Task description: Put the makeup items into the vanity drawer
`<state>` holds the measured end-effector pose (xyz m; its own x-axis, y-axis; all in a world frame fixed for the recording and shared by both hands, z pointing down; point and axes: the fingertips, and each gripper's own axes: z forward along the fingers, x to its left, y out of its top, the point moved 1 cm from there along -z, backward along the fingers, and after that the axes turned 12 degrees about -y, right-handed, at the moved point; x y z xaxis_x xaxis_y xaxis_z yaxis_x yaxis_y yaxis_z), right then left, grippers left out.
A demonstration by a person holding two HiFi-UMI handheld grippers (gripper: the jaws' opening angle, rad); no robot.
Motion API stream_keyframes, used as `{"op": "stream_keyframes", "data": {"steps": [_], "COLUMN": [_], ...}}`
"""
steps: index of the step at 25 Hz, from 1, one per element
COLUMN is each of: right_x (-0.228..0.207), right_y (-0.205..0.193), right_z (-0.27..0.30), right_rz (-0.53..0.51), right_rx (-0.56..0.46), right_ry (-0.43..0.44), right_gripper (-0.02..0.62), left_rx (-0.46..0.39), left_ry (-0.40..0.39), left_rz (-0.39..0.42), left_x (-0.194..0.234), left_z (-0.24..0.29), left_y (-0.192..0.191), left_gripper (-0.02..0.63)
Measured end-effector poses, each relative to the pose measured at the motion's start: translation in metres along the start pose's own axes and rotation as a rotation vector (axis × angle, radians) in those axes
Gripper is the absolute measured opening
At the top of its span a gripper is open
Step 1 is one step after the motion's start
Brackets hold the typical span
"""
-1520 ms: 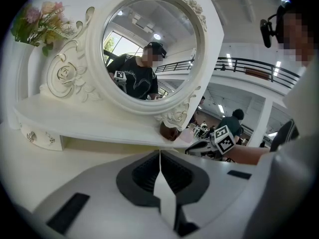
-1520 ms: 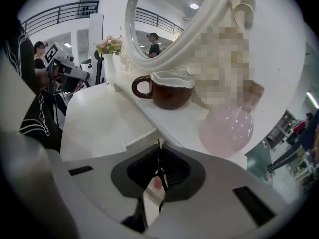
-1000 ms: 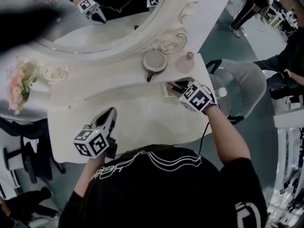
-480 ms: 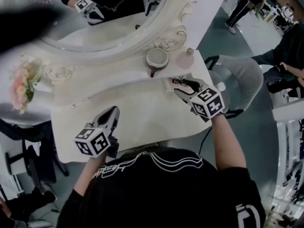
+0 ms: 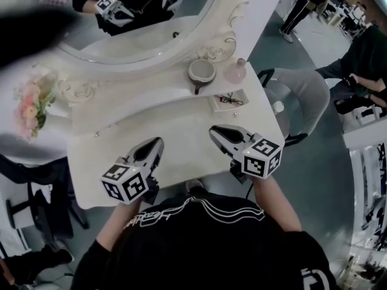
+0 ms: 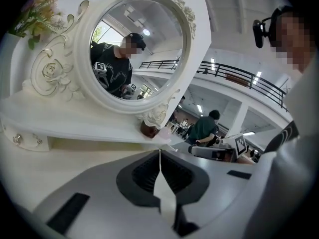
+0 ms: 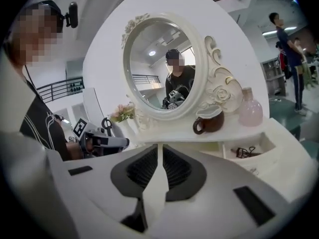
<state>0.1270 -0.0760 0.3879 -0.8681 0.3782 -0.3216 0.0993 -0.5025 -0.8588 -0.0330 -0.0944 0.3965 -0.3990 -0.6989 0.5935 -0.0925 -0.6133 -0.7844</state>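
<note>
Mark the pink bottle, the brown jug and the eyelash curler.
pink bottle (image 7: pixel 250 112): right gripper view, its body.
brown jug (image 7: pixel 210 122): right gripper view, its side.
eyelash curler (image 7: pixel 244 152): right gripper view, its middle.

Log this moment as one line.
left gripper: shut, empty | right gripper: jaws just closed, empty | eyelash curler: lying in open drawer | pink bottle: on shelf

An oval mirror (image 5: pixel 139 38) in a carved white frame stands at the back of the bench (image 5: pixel 181 144), pink flowers (image 5: pixel 33 104) at its left foot, a brown-and-white jug (image 5: pixel 201 72) at its right, a grey chair (image 5: pixel 296 101) beyond
</note>
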Motion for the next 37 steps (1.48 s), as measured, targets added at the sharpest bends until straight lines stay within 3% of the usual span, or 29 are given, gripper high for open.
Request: {"op": "stream_keyframes", "data": {"steps": [5, 10, 22, 37], "right_x": [0.025, 0.051, 0.064, 0.046], "right_y": [-0.006, 0.002, -0.003, -0.013], "right_z": [-0.012, -0.022, -0.029, -0.039], "right_rz": [0.030, -0.030, -0.053, -0.035], "right_rx": [-0.043, -0.098, -0.112, -0.105], "right_ry": [0.040, 0.073, 0.085, 0.070], "right_gripper": [0.028, 0.026, 0.026, 0.026], "left_rx": [0.016, 0.020, 0.017, 0.052], "left_ry": [-0.083, -0.121, -0.137, -0.114], "left_rz": [0.037, 0.104, 0.102, 0.117], "left_x": [-0.021, -0.039, -0.051, -0.053], "left_z": [0.003, -0.003, -0.012, 0.000], "left_y": [-0.006, -0.003, -0.008, -0.017], "left_gripper": [0.028, 0.028, 0.028, 0.028]}}
